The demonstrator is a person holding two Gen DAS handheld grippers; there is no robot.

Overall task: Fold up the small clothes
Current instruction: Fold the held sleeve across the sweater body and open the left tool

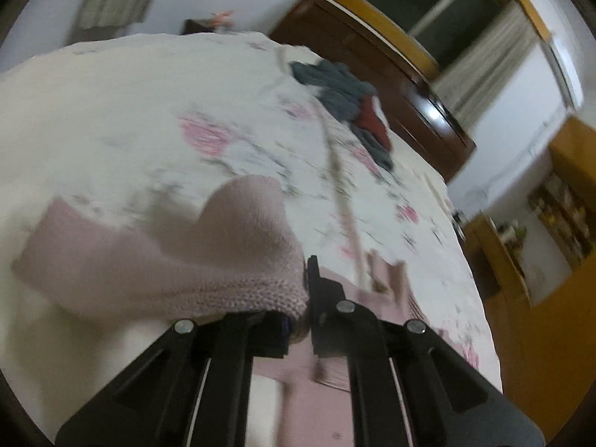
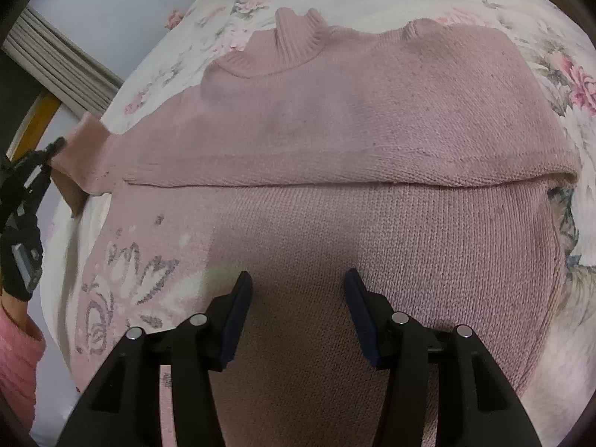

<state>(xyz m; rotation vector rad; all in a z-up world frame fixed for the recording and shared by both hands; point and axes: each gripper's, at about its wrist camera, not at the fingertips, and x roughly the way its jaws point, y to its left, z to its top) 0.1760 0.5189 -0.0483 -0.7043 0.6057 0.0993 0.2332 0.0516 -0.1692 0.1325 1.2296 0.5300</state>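
While it lies spread on the flowered bedspread, the pink knit sweater shows a ribbed collar at 12 o'clock, a fold line across its middle and a grey-white flower pattern at 8 o'clock. Above its lower half, the right gripper has its fingers wide apart, holding nothing. At 9 o'clock the left gripper has its fingers pressed together on the sweater's sleeve, lifting it off the bedspread.
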